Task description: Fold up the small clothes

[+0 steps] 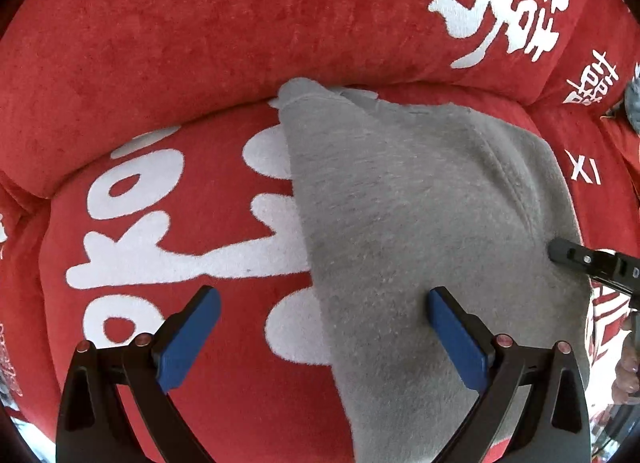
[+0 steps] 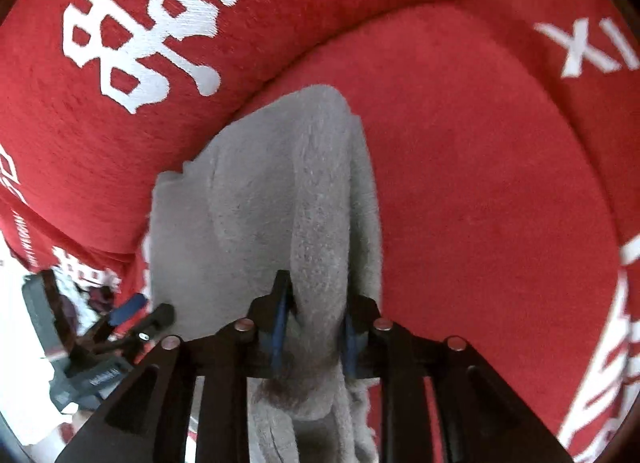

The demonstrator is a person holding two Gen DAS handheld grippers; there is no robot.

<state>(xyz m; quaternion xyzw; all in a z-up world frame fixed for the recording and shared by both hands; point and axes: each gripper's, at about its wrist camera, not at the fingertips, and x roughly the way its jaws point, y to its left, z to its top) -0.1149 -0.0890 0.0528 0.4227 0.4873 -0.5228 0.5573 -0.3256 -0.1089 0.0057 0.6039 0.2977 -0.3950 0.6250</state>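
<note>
A small grey fleece garment (image 1: 412, 223) lies on a red sofa seat (image 1: 224, 403) with white lettering. My left gripper (image 1: 322, 323) is open just above the garment's left edge, its blue pads (image 1: 188, 343) wide apart and empty. My right gripper (image 2: 316, 323) is shut on a bunched fold of the grey garment (image 2: 264, 199) at its right edge. In the left wrist view the right gripper's fingers (image 1: 588, 261) reach in at the garment's right side. The left gripper (image 2: 132, 323) shows at lower left of the right wrist view.
The red sofa backrest (image 1: 200, 43) with white characters rises right behind the garment. Red seat cushion (image 2: 480, 183) stretches to the right of the garment. A grey object (image 1: 634, 103) lies at the far right edge on the sofa.
</note>
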